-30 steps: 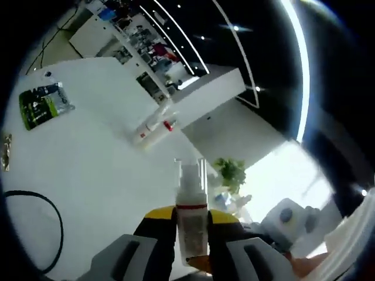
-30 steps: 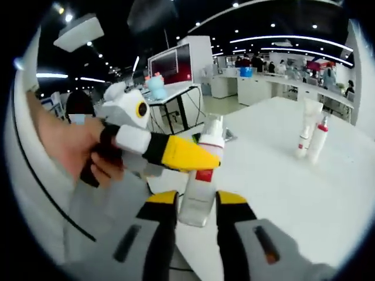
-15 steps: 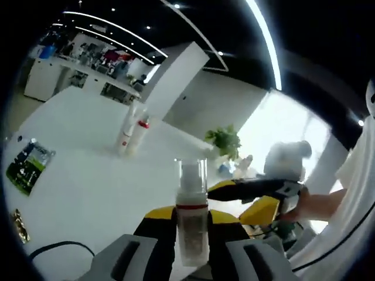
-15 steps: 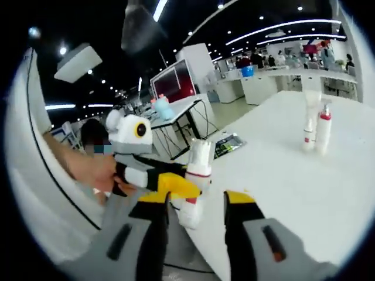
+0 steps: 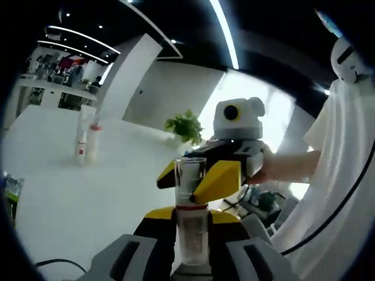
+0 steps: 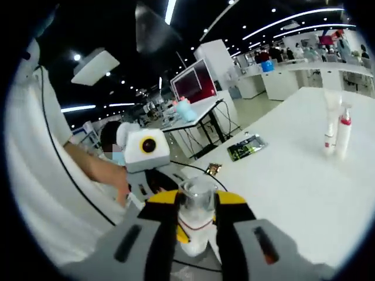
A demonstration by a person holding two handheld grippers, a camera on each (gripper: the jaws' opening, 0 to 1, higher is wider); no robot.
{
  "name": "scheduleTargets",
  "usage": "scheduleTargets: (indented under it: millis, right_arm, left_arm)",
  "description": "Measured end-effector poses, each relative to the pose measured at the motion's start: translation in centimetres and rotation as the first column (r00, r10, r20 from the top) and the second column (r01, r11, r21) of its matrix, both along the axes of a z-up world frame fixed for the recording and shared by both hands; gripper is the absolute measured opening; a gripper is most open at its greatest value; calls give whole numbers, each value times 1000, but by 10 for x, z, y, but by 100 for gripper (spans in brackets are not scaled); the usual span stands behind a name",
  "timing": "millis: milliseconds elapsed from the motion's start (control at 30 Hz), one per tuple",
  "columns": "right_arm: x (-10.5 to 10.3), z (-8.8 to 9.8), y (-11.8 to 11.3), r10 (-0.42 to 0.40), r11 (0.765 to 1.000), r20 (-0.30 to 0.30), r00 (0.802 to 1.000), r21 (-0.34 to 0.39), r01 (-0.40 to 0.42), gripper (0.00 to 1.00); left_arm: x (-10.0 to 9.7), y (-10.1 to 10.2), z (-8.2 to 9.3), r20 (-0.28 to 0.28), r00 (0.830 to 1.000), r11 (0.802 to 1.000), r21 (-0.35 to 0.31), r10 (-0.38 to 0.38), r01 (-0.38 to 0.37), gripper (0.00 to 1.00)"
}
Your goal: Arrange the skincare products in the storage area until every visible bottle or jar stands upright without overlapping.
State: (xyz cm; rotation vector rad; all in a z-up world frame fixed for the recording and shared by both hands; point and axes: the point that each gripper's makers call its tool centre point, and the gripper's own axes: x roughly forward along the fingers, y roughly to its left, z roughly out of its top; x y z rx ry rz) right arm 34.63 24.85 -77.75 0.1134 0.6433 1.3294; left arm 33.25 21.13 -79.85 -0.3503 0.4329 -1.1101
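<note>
Holding: left gripper (image 5: 191,234) fingers clamp the clear-capped bottle (image 5: 191,219) above the near surface (image 5: 70,193).
Right gripper (image 6: 197,219): fingers straddle the same bottle, grip uncertain.
Placed: two bottles (image 6: 337,132) upright, far.
Risk: both pulling could tip or drop it.

The clear-capped bottle (image 5: 191,219) is the landmark. In the left gripper view it sits squeezed between the left hand-held gripper (image 5: 191,234) jaws, and the right hand-held gripper (image 5: 202,178) sits right behind it, blocking that side. Past the bottle, the white surface (image 5: 64,193) is bare and wide. Far from the bottle, two tall bottles (image 5: 87,140) stand close together. In the right gripper view, a flat dark packet (image 6: 246,147) lies between.
</note>
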Motion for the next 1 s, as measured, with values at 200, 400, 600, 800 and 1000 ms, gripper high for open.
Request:
scheduleTargets:
  millis: [200,400,600,800,1000]
  right_arm:
    - [-1,-1,2,11,1000,-40,999,-7,-11,24]
    - [-3,-3,4,33,999,-55,998,-14,-34,24]
    - [-3,-8,6,50,998,-50,997,-31,-52,25]
    - [-4,-9,8,62,996,-18,998,-59,-63,23]
    - [2,-12,10,57,994,46,997,-91,-53,22]
  left_arm:
    - [-2,3,1,14,1000,1000,4,-16,16,20]
    - [-1,6,-3,6,1000,1000,7,-14,14,20]
    - [3,8,-3,5,1000,1000,-7,0,0,20]
    - [5,10,-2,6,1000,1000,-14,5,-5,20]
    - [13,13,-5,17,999,999,22,38,-38,21]
